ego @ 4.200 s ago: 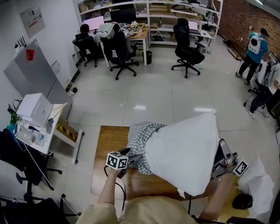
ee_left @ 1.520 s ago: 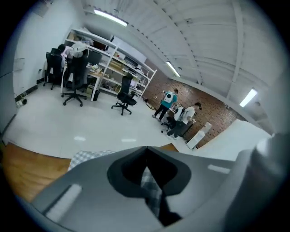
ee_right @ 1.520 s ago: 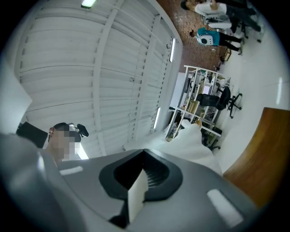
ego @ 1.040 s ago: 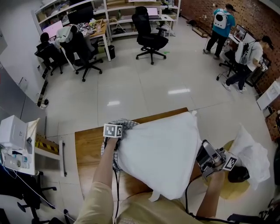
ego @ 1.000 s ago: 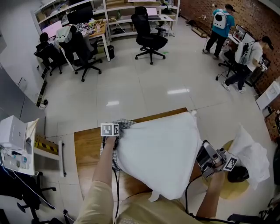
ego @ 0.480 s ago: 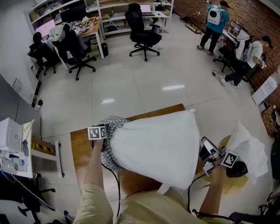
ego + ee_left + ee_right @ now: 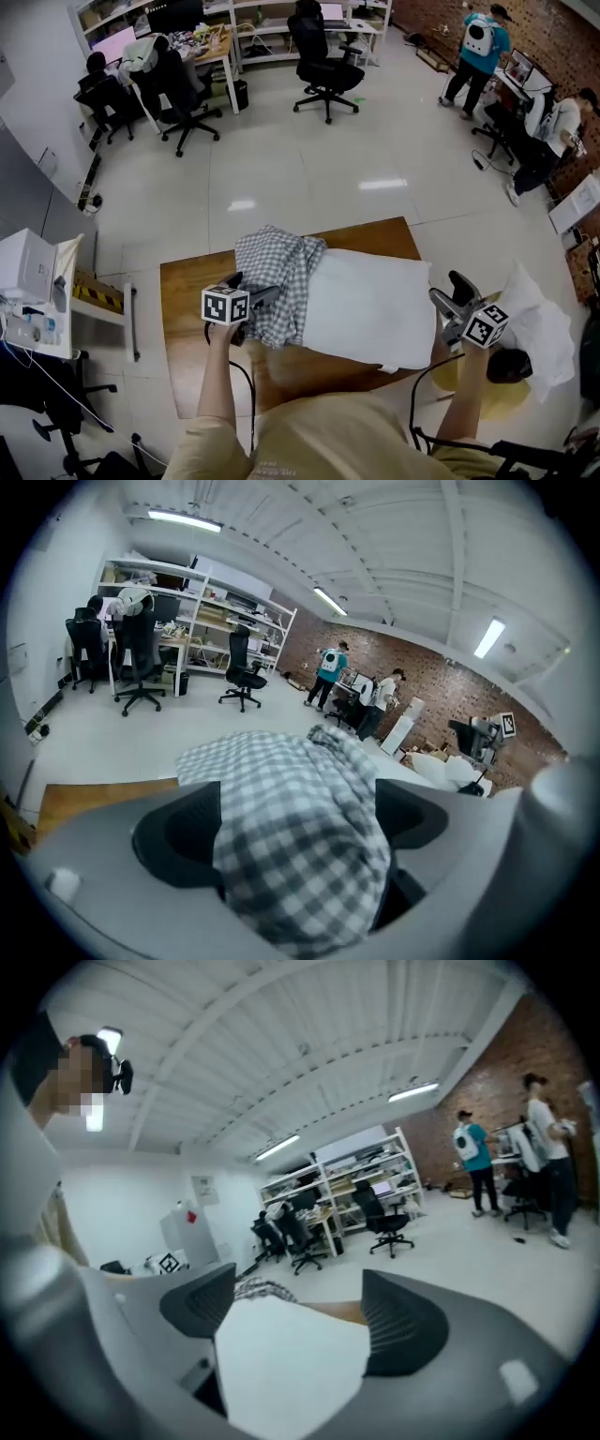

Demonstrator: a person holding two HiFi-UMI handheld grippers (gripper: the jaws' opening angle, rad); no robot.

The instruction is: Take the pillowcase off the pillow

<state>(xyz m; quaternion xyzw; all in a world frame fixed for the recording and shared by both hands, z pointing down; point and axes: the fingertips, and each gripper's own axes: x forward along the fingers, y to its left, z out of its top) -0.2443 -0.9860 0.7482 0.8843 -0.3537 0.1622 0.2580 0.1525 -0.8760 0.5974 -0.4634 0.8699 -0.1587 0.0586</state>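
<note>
A white pillow (image 7: 370, 309) lies flat on the wooden table (image 7: 192, 319). The grey checked pillowcase (image 7: 277, 281) is bunched over its left end. My left gripper (image 7: 262, 298) sits at that bunch. Its jaws have just been opening, and in the left gripper view checked cloth (image 7: 291, 836) lies loosely between the wide jaws of the gripper (image 7: 298, 799). My right gripper (image 7: 448, 292) is at the pillow's right end. Its jaws have also just been opening, with the white pillow (image 7: 291, 1363) between them and a bit of pillowcase (image 7: 261, 1288) showing beyond.
White bags or cushions (image 7: 539, 323) lie on the floor right of the table. A side cart with a white box (image 7: 23, 267) stands to the left. Office chairs (image 7: 323, 52) and desks are far behind, and people (image 7: 478, 47) stand at the back right.
The pillow was held up off the table and now lies flat on it. Both grippers have let go and stand open, and the left one has drawn back toward me.
</note>
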